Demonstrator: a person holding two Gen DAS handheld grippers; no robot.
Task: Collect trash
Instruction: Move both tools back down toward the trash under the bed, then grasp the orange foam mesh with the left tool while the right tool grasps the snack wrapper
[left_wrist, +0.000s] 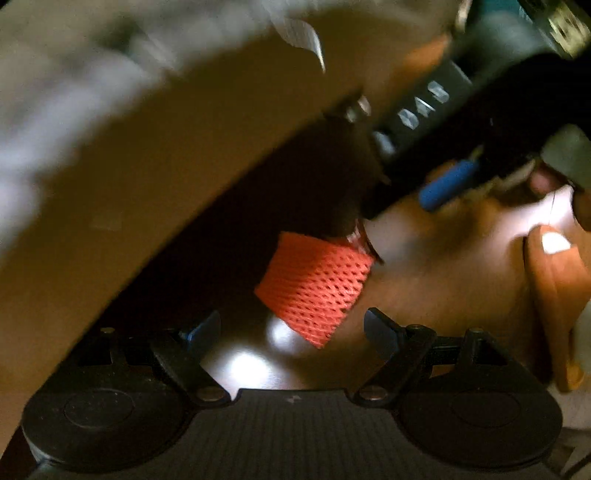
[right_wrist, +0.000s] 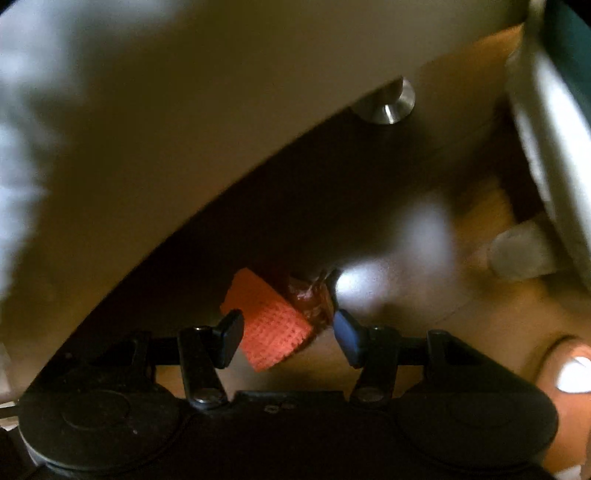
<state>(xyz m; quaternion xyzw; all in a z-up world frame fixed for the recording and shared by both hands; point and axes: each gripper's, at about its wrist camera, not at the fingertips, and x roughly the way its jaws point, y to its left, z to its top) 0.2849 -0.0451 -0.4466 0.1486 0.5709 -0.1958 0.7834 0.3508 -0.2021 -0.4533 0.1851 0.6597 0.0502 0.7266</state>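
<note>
An orange mesh net piece (left_wrist: 317, 288) lies on the shiny brown floor under the edge of a pale piece of furniture (left_wrist: 110, 155). My left gripper (left_wrist: 291, 332) is open, its jaws wide apart just in front of the net. In the right wrist view the orange net (right_wrist: 273, 328) with a dark crumpled wrapper (right_wrist: 310, 299) attached lies between the fingers of my right gripper (right_wrist: 288, 332), which is open around it; the left finger (right_wrist: 229, 336) is at the net's edge. The right gripper's body (left_wrist: 443, 122) shows in the left wrist view above the net.
A round metal furniture foot (right_wrist: 388, 103) stands on the floor behind the net. A pale fabric edge (right_wrist: 546, 140) hangs at the right. The dark gap under the furniture lies to the left. Bright light reflections spot the floor (left_wrist: 243, 365).
</note>
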